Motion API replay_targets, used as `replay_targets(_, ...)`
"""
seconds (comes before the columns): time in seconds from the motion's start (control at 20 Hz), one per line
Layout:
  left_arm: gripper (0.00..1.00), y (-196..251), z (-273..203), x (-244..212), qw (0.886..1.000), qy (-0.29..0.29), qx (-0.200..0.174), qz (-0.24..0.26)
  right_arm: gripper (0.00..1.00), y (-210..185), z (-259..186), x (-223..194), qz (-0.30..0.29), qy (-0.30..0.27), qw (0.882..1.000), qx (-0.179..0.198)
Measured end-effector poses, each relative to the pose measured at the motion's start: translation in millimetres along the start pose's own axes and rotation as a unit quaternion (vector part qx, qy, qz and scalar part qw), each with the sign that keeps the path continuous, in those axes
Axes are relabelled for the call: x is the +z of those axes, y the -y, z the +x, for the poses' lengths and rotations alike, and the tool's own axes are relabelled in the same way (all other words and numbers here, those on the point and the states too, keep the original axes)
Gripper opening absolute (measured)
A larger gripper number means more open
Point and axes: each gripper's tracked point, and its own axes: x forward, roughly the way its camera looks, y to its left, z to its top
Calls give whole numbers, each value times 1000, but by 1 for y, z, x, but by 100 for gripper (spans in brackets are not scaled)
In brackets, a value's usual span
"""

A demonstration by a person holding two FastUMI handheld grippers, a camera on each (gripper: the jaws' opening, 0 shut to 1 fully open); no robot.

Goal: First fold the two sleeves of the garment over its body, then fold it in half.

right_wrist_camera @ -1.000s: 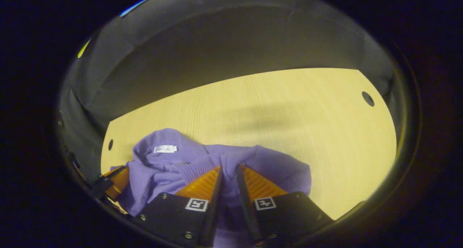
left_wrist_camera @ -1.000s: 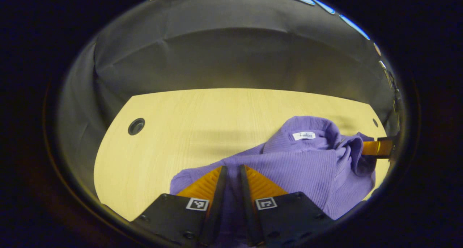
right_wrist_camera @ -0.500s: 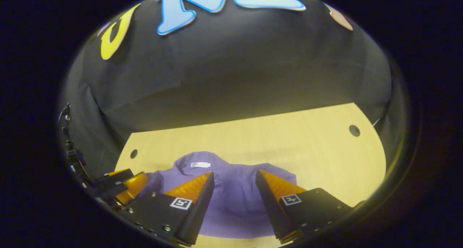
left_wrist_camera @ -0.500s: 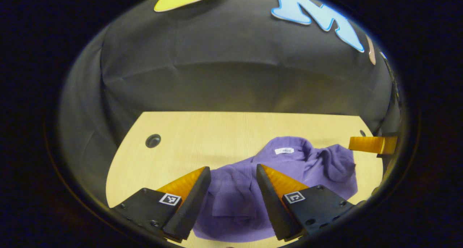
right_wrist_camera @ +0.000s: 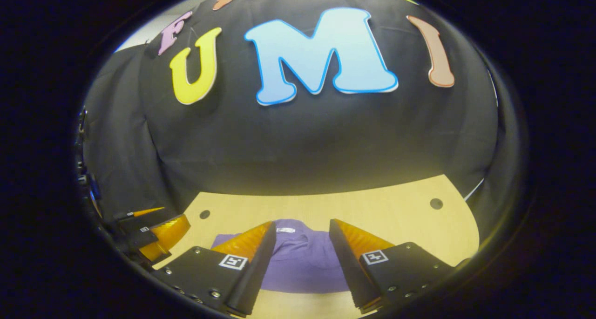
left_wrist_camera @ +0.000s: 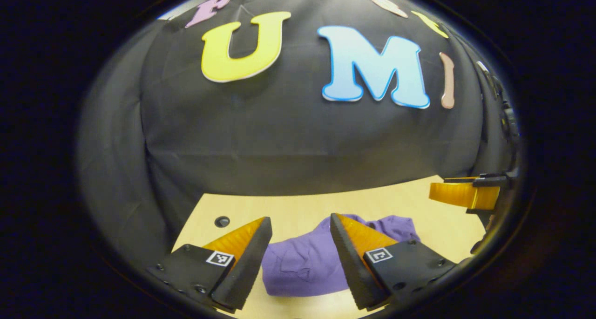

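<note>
- Your left gripper (left_wrist_camera: pixel 298 244) had its fingers spread apart, holding nothing, raised above the table (left_wrist_camera: pixel 288 209).
- Your right gripper (right_wrist_camera: pixel 300 247) was likewise spread wide and empty, lifted clear of the cloth.
- Between and beyond each pair of fingers lay the purple garment (left_wrist_camera: pixel 302 265), bunched into a compact folded heap on the wooden table, its neck label (right_wrist_camera: pixel 285 230) facing up in the right gripper view.
- A round hole (left_wrist_camera: pixel 222 221) sat in the tabletop left of the garment.
</note>
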Motion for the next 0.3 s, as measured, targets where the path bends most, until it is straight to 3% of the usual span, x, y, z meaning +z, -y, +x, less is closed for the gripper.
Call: replay_targets(0.3,89,24,-67,40,998,52,-19,5,74,-18,-67,30,-10,58,998,15)
